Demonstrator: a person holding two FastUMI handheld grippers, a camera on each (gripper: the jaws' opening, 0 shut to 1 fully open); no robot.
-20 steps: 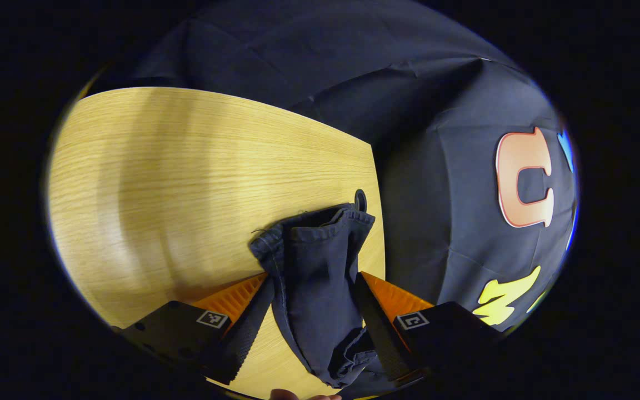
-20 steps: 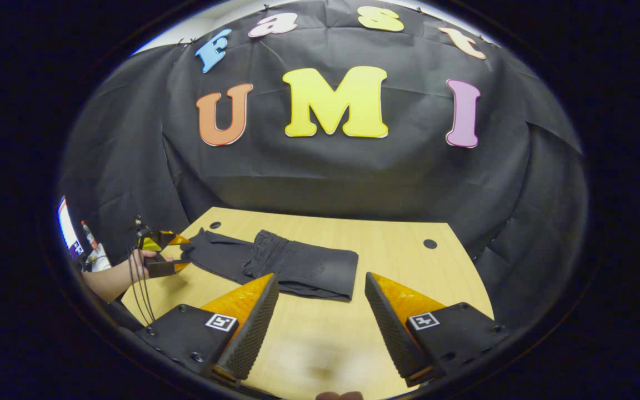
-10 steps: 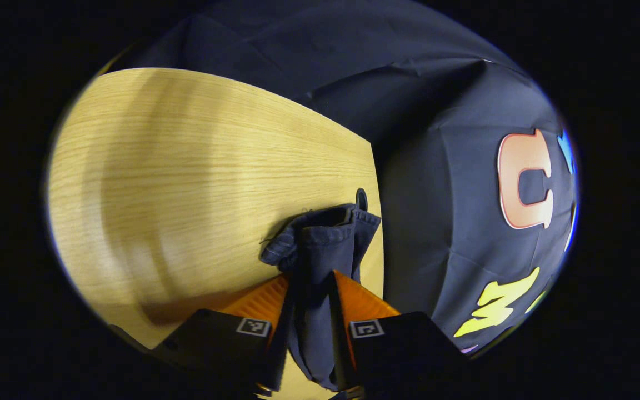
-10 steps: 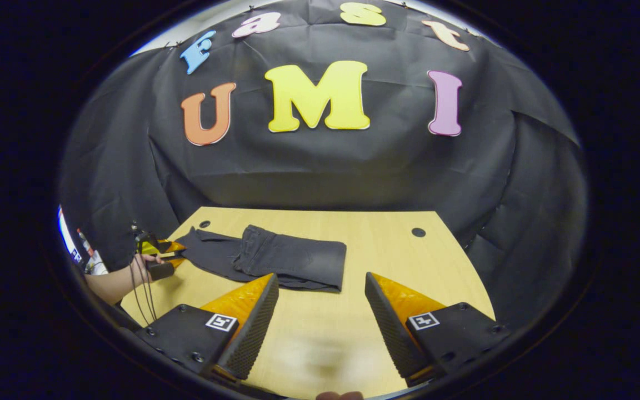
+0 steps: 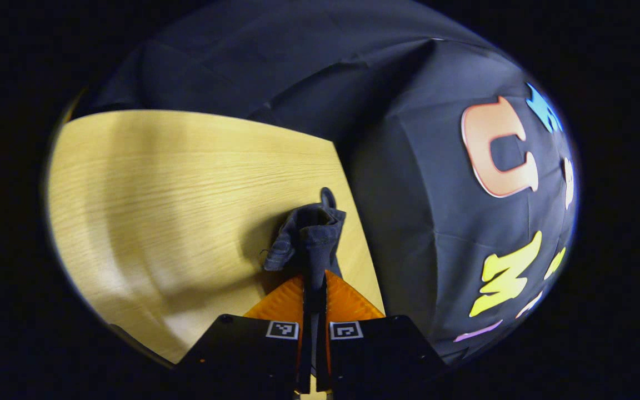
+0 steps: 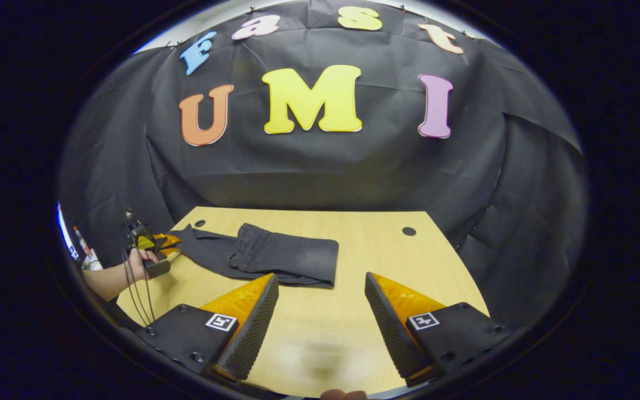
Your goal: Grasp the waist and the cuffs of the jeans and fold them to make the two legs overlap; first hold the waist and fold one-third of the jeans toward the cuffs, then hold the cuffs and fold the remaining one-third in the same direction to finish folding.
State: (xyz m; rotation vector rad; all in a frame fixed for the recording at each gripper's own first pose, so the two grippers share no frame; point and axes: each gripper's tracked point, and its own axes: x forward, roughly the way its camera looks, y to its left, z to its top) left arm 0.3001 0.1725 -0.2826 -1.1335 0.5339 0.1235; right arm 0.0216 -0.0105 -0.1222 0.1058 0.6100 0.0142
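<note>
Black cloth walls close in a pale wooden tabletop (image 5: pixel 175 183) that carries the jeans and no box, tray or other container.

In the left gripper view, the left tool (image 5: pixel 314 291) is clenched on the cuffs (image 5: pixel 309 236): both fingers press on the dark denim from either side, with only a thin strip of cloth between them. Beyond the tips the hem ends bunch up and spread a little, lying near the tabletop's far edge, just beside a small round hole (image 5: pixel 328 196) in the wood. The pinch sits a short way in from the hems, which looks meant to catch both leg ends in one bite so they travel together when lifted.

In the right gripper view, the jeans (image 6: pixel 275 258) lie across the far left part of the tabletop. The waist part is already folded over toward the cuffs and forms a thick, tidy block, while the single-layer leg section runs on leftward to the other tool, held in a hand (image 6: pixel 141 261) at the table's left edge. The right tool (image 6: pixel 320 311) is released, its fingers spread wide with nothing between them, held near the front of the tabletop and well apart from the denim. It seems to be standing off so the folded block stays undisturbed.

Judging by this layout, the first fold is done and the last one, cuffs carried over the folded block, has yet to be made. The loose hem ends could slip or fold unevenly if the cloth drags.
</note>
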